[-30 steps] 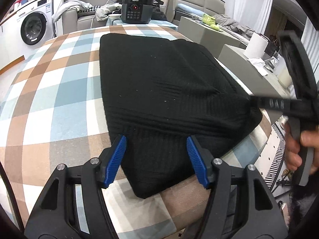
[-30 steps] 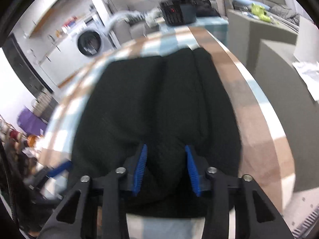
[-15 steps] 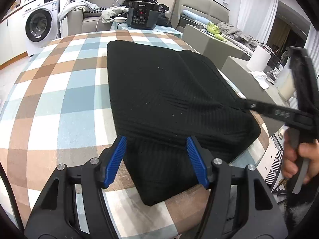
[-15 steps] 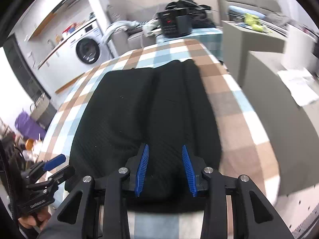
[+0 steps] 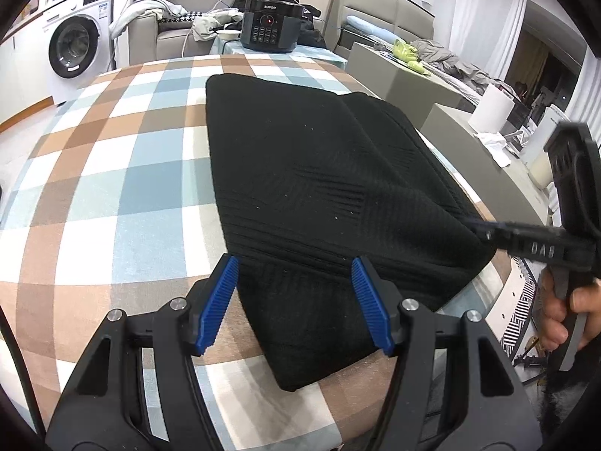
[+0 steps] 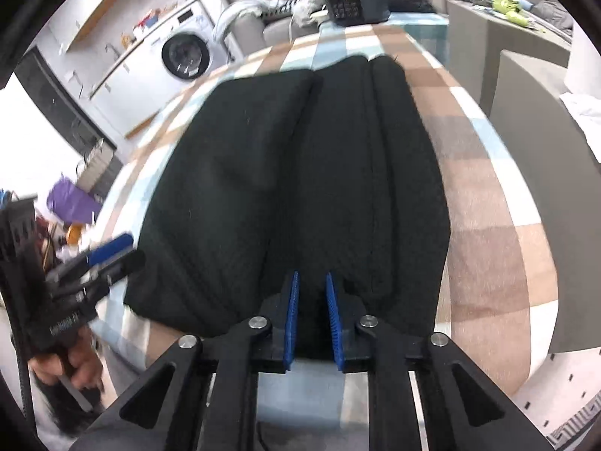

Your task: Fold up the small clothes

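Note:
A black knit garment (image 5: 319,188) lies partly folded on the checked tablecloth (image 5: 112,195); it also shows in the right wrist view (image 6: 300,173). My left gripper (image 5: 295,300) is open, its blue pads astride the garment's near left corner, just above the cloth. My right gripper (image 6: 311,312) has closed on the garment's near edge, with a fold of black fabric between its blue pads. In the left wrist view the right gripper (image 5: 484,233) reaches the garment's right edge from the side.
A black cooker (image 5: 270,26) stands beyond the table's far end. A washing machine (image 5: 75,49) is at the far left. Grey cabinets (image 5: 488,173) with a paper roll (image 5: 492,109) run along the table's right side. The table edge (image 6: 526,263) is close on the right.
My right gripper's jaws have narrowed from wide apart onto the garment's near edge. My left gripper stayed open and shifted slightly over the near corner.

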### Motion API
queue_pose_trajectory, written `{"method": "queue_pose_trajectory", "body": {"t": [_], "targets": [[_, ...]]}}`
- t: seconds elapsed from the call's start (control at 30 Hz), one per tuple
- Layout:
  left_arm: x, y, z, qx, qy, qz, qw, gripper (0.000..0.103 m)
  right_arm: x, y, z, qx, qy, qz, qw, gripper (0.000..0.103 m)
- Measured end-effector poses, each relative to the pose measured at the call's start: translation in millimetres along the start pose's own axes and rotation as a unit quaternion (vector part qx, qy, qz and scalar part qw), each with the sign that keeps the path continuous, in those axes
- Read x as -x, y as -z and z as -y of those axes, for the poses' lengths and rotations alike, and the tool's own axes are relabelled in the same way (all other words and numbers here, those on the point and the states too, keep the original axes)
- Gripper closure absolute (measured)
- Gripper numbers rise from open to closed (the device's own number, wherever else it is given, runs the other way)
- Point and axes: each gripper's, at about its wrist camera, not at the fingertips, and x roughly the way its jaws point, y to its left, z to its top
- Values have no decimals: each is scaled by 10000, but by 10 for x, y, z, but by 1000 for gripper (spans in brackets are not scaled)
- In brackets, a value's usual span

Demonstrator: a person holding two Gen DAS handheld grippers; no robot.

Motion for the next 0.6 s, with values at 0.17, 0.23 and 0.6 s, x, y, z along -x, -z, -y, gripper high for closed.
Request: {"method": "queue_pose_trajectory", "body": {"t": [0.17,0.23,0.6], "targets": [[55,2,-75,124,-137,26,9998,43,-98,-205,1,-477,-623,291,9965,71],[71,9,-108,179,-184,33,9997,43,-220,-324,-6,-592,-766,170,9952,69],[133,10,-209,362,-314,74,9988,43,-603,-637,-15,-673,-1103,81,9916,97]]}}
